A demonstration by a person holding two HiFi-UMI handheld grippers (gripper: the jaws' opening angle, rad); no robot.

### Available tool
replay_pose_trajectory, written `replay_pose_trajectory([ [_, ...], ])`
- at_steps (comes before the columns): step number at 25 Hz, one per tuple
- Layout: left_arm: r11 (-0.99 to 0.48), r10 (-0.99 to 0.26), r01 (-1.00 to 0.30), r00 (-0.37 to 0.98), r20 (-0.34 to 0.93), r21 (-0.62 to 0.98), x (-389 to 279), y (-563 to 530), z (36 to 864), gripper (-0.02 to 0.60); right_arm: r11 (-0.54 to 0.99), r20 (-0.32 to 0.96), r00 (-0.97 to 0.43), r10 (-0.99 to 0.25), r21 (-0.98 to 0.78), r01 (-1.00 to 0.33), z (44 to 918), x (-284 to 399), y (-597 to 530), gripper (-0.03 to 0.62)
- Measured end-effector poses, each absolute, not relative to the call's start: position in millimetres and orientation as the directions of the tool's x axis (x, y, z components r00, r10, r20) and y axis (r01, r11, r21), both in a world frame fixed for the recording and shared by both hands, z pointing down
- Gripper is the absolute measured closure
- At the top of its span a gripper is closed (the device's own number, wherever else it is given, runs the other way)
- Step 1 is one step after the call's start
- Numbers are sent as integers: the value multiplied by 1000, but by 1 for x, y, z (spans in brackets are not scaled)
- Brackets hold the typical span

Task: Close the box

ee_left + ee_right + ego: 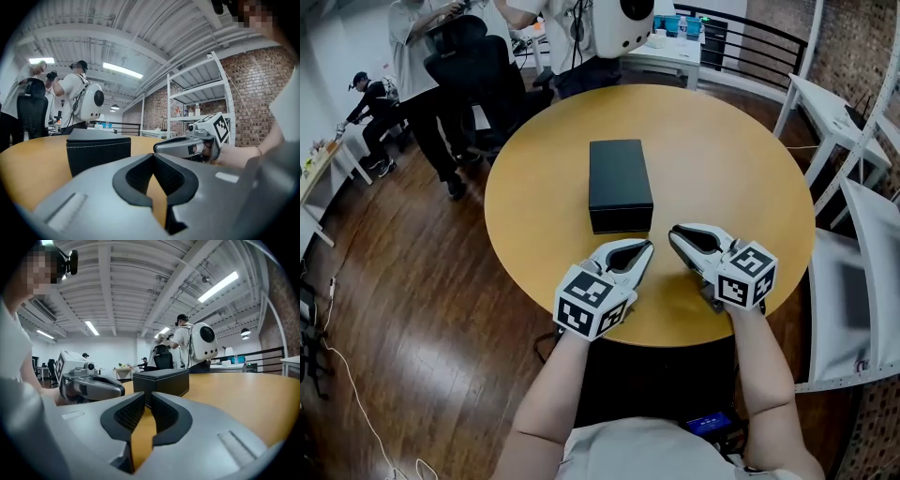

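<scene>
Two tongs empty: left tongs (pixel 648 245) closed, right tongs (pixel 673 233) slightly apart; box (pixel 620 184) untouched.

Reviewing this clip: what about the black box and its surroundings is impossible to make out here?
1. The far side of the black box, and any hinge or catch there: the head view shows only its lid and near face, and both gripper views look from the near side.
2. Part of its lower front edge, right gripper view: hidden behind the right gripper.
3. Items on the white desk, head view: too small.
</scene>
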State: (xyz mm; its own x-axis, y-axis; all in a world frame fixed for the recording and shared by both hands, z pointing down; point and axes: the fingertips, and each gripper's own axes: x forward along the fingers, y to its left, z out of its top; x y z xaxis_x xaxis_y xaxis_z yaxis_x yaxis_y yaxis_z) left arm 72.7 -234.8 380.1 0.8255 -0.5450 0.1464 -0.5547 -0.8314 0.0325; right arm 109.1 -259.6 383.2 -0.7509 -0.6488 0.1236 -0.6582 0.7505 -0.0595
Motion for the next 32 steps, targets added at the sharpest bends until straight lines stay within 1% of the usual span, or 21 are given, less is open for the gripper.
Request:
replay_pose_trajectory([
  [19,-832,-544,-553,826,148,27,76,-234,380,581,757,121,-758,-641,-59,-650,382,111,-256,576],
  [32,-832,-545,-554,825,148,27,77,-234,381,580,758,121,-758,-641,-59,-650,384,113,-257,579],
])
